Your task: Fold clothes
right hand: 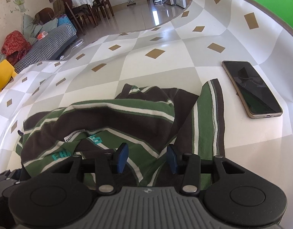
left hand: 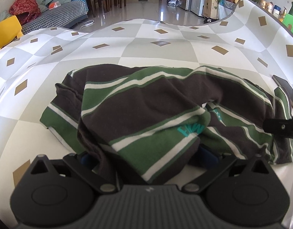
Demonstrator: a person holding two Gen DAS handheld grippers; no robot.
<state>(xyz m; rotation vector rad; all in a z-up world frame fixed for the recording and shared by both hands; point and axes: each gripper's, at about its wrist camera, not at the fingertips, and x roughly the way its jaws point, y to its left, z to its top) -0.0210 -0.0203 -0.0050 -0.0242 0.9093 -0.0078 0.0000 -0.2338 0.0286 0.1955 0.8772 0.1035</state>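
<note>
The striped shirt (left hand: 146, 110), in brown, green and white with teal lettering, lies bunched on the bench (left hand: 127, 45) just ahead of you, its layers heaped over one another rather than flat, one sleeve or hem edge trailing toward the phone (right hand: 251, 89) at your right. A white neck label (right hand: 74, 135) shows in the right wrist view, so the collar opening faces your right side. Your left tongs (left hand: 146, 158) are buried under draped cloth; the blue pads are only glimpsed at either side of a fold that hangs across them, and they look spread wide, though I cannot tell for certain whether any cloth is pinched. Your right tongs (right hand: 146, 159) stand apart, blue pads either side of a striped ridge of fabric with nothing clamped. As I judge it, the shirt is mid-handling and needs spreading or a clean fold line before any tidy fold will hold. Take single edges, not a bundle: settle each pair of pads on one hem or shoulder seam, close firmly, then lift and draw the two hands apart so the stripes run straight and the wrinkles fall out. Keep the cloth low over the bench so it lands flat. Mind the phone just beside the shirt's right edge; a dragged sleeve could sweep it along the checked tablecloth (right hand: 165, 38).
</note>
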